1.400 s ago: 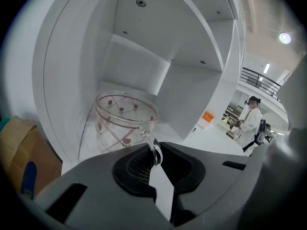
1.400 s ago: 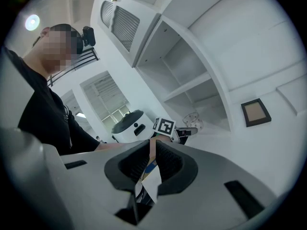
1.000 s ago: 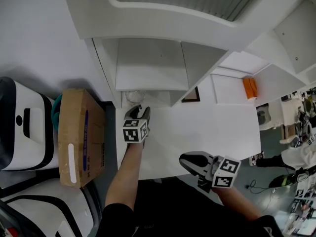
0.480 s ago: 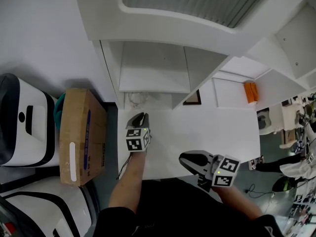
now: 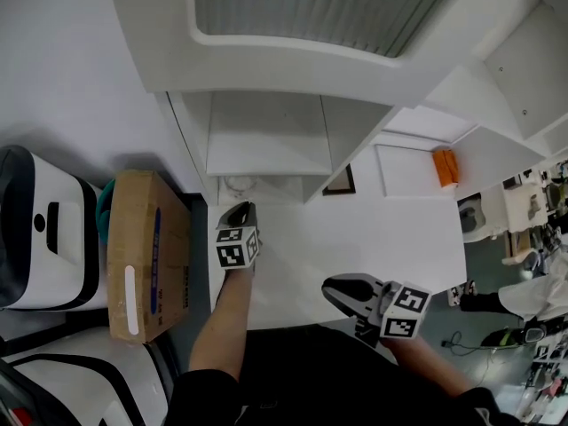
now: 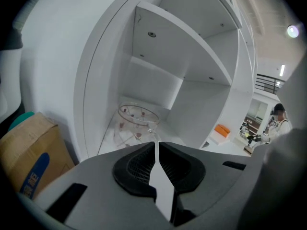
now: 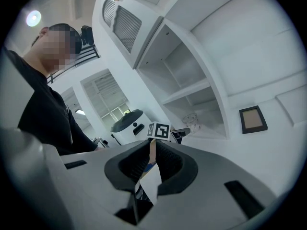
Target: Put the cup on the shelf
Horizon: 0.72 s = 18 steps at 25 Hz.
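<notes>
Cup (image 5: 238, 185) on bottom shelf (image 5: 280, 186), beside left wall.
Left hand-held gripper (image 5: 240, 208) short of shelf edge, jaws just closed, empty; right hand-held gripper (image 5: 331, 289) clenched over open bench (image 5: 373, 229).

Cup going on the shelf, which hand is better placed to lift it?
Left. The left tool has just been closing with the cup handle between its tips; the right tool waits back at the near edge of the table.
</notes>
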{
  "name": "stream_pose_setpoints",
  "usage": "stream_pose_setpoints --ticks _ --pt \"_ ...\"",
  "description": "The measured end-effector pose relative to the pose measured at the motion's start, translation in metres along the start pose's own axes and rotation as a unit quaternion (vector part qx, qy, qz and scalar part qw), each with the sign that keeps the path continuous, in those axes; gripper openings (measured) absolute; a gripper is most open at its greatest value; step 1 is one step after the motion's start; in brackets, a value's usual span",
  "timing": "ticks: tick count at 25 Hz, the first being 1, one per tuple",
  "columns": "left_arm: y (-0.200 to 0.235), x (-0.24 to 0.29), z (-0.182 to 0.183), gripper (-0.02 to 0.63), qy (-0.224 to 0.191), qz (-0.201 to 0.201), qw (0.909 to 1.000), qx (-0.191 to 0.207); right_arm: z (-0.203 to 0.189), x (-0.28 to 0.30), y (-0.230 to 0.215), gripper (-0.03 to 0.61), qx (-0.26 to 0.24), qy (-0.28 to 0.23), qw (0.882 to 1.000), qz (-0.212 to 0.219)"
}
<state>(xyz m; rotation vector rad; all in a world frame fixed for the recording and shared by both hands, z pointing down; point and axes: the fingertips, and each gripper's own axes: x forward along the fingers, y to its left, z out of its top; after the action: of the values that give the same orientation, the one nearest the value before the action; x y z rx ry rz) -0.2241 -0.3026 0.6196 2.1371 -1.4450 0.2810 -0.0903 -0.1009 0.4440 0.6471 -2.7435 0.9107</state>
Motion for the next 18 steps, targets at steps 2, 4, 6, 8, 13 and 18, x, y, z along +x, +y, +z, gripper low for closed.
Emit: stream_pose_setpoints --ticks 2,4,6,8,13,18 --pt "0.007 0.005 0.008 0.035 -0.002 0.001 1.0 0.006 0.001 -0.002 -0.002 0.018 0.0 -0.003 1.0 -0.005" --pt "0.014 0.009 0.016 0.035 -0.005 0.005 1.0 0.007 0.001 -0.004 -0.003 0.018 0.0 -0.006 1.0 -0.01" --pt "0.014 0.008 0.022 0.035 -0.009 0.003 1.0 -0.002 0.002 -0.007 -0.002 0.018 0.002 -0.01 1.0 -0.015" --pt "0.005 0.005 0.021 0.035 -0.008 -0.007 0.9999 -0.006 0.001 -0.01 -0.002 0.018 0.006 -0.015 1.0 -0.021" --pt "-0.037 0.005 -0.001 0.035 0.021 -0.053 0.9983 0.014 0.002 -0.014 -0.001 0.018 0.013 -0.026 0.999 -0.028" --pt "-0.042 0.021 -0.012 0.035 0.048 -0.048 0.9964 0.051 0.003 -0.011 0.003 0.018 0.012 -0.03 0.999 -0.025"
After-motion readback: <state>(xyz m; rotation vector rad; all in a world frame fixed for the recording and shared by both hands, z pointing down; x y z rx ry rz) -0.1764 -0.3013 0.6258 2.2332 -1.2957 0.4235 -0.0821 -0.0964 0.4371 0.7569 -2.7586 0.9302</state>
